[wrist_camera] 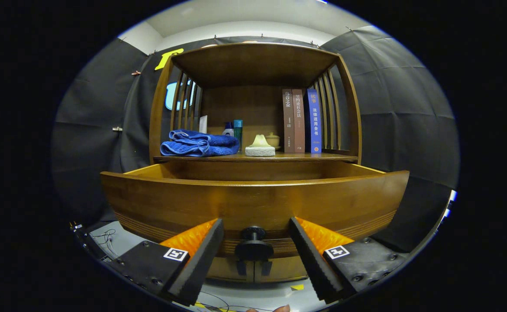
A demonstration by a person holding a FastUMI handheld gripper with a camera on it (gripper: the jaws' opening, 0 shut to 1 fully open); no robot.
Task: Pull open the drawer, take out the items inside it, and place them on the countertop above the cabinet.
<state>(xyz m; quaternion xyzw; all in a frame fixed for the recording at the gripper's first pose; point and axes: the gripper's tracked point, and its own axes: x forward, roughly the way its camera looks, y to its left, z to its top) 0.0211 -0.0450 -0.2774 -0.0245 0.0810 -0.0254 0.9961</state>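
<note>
The tongs (256,249) stand wide apart, gripping nothing; the black drawer knob (253,245) sits between the two fingers, touching neither. The wooden drawer (253,203) is pulled out toward the camera, its inside hidden behind its front panel. Above it on the tabletop (305,157) lie a folded blue towel (199,143), a pale sponge (259,147), small bottles (234,129) and three upright books (301,120)
</note>
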